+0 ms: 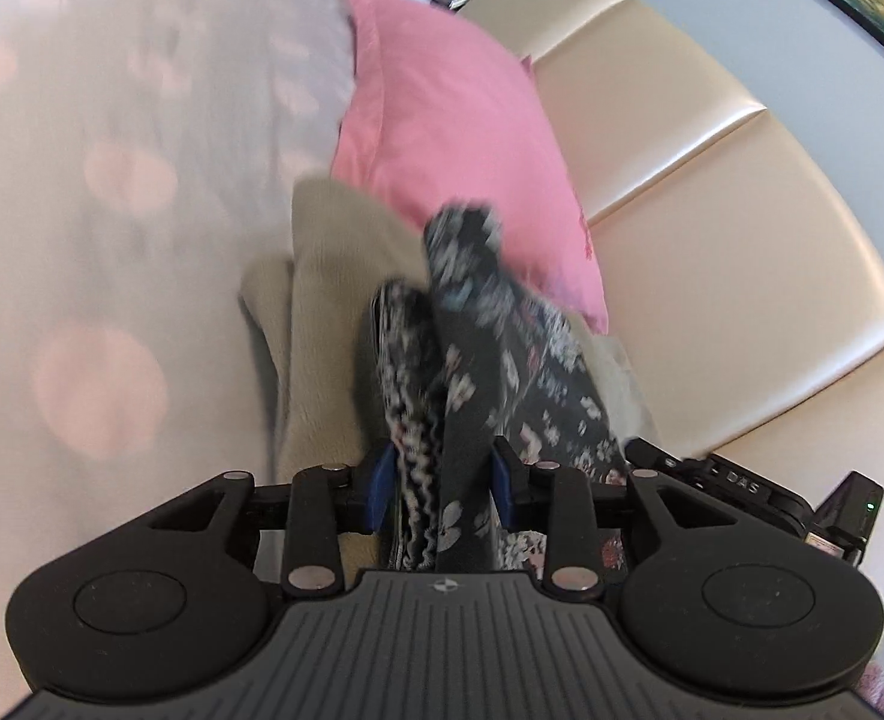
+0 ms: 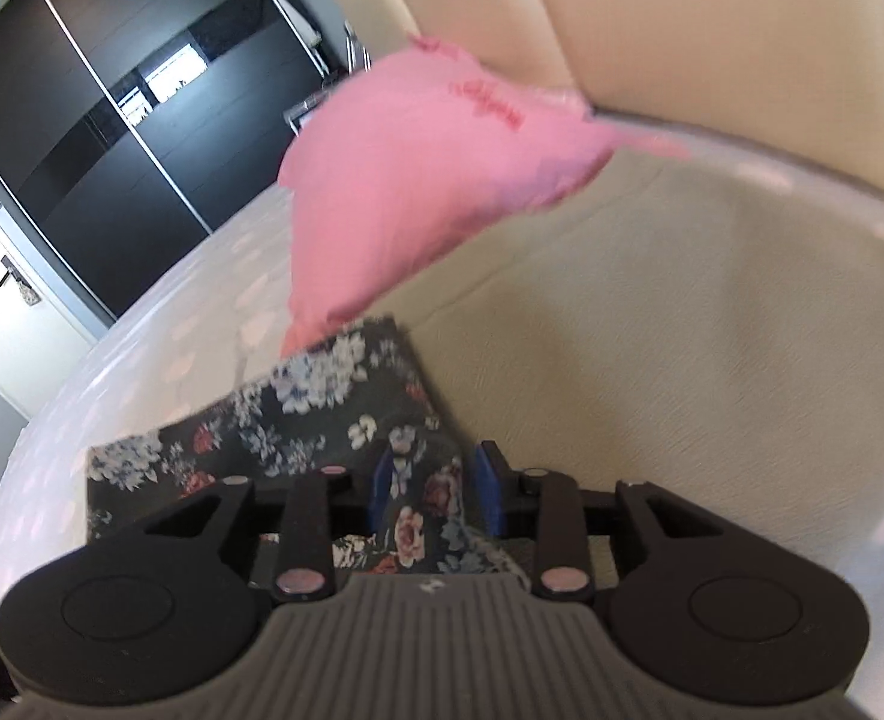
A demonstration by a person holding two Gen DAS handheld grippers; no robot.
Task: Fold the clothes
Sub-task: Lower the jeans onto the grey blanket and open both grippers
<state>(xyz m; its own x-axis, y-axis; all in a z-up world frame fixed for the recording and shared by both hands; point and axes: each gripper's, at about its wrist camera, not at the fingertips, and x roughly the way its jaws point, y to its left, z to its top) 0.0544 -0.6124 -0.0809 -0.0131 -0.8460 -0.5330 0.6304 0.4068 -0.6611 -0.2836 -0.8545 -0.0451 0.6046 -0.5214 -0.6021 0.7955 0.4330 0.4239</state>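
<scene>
Dark floral garment [image 2: 298, 420] hangs above the bed [image 1: 112, 180], pinched at two points and bunched in the left wrist view. Left gripper [image 1: 442, 483] is clamped on a thick gather; right gripper [image 2: 439, 489] is clamped on an edge. Judgement: keep both pinches level and spread apart so the fold edge stays taut, clear of the pink pillow [image 1: 442, 132] and beige blanket [image 2: 652, 360].

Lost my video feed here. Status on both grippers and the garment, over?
Left gripper shut on floral garment, fabric bunched. Right gripper shut on it too. Pink pillow close ahead on the bed; beige blanket underneath.
</scene>
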